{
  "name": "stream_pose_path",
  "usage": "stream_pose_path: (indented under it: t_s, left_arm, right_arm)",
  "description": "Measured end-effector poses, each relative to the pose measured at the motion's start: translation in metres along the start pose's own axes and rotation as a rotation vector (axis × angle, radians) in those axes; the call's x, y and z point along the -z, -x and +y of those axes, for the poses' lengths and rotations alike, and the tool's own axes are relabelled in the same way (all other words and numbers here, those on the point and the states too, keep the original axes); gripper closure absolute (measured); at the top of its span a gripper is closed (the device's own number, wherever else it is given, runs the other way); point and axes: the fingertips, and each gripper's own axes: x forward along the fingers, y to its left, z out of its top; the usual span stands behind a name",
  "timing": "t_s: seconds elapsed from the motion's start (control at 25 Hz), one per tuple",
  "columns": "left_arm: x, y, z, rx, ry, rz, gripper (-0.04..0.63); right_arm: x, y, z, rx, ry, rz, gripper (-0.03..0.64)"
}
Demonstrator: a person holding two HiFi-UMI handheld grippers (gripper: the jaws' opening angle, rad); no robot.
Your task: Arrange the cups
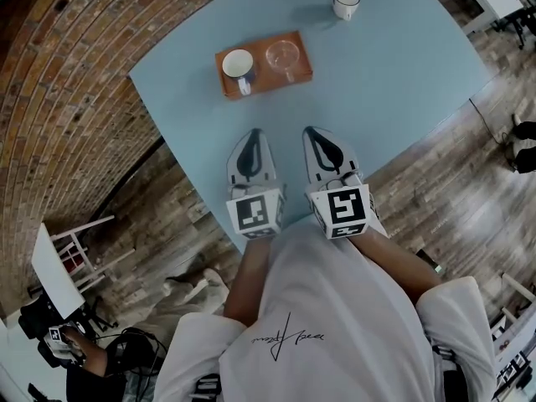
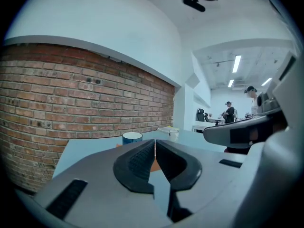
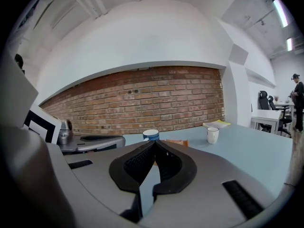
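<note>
Left hand-held gripper [image 1: 255, 132] and right hand-held gripper [image 1: 309, 130], both closed and empty, side by side above the tabletop [image 1: 385, 82]. Beyond them, an orange tray [image 1: 295, 74] bears a blue mug [image 1: 239, 64] and a clear glass [image 1: 283, 55]. A white cup [image 1: 345, 2] stands well apart.

The person wears a white shirt [image 1: 335, 300] with short sleeves [image 1: 459, 312]. A small black scribble [image 1: 289, 336] is drawn on the shirt. The left gripper [image 1: 255, 132] and the right gripper [image 1: 311, 130] are both light grey. They have smooth, round shells that get thin toward the tip. Each one has a dark opening on top. A cube sits at the back of each: the left cube [image 1: 254, 213] and the right cube [image 1: 344, 207]. The cubes are white with black square marks. Seen close up, the pads [image 2: 138, 158] are black with tiny ridges. Black slots [image 2: 66, 198] are cut into the grey shell.
</note>
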Motion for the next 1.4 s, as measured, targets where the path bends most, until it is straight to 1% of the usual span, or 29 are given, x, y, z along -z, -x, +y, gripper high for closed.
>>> stream_pose_path:
  t_s: [0.24, 0.4, 0.76, 1.04, 1.24, 1.4]
  left_arm:
    - [-0.003, 0.005, 0.0, -0.002, 0.009, -0.006, 0.584]
    - [-0.006, 0.002, 0.001, -0.001, 0.006, -0.002, 0.584]
    - [-0.009, -0.004, 0.0, 0.017, 0.005, 0.001, 0.586]
    - [-0.011, -0.005, 0.002, 0.024, 0.02, -0.004, 0.586]
    - [-0.013, 0.0, 0.01, 0.015, 0.018, -0.009, 0.586]
    - [-0.013, 0.004, 0.013, 0.011, 0.023, -0.01, 0.586]
  right_arm:
    - [-0.002, 0.001, 0.007, -0.014, -0.003, -0.009, 0.597]
    - [-0.004, 0.0, 0.003, -0.002, -0.009, -0.013, 0.597]
    - [-0.008, -0.006, 0.004, -0.003, 0.008, -0.012, 0.597]
    - [-0.01, -0.012, 0.011, -0.006, 0.02, -0.004, 0.597]
    - [-0.024, -0.012, 0.021, 0.004, 0.029, -0.004, 0.597]
    - [-0.029, -0.009, 0.027, 0.027, 0.007, 0.013, 0.598]
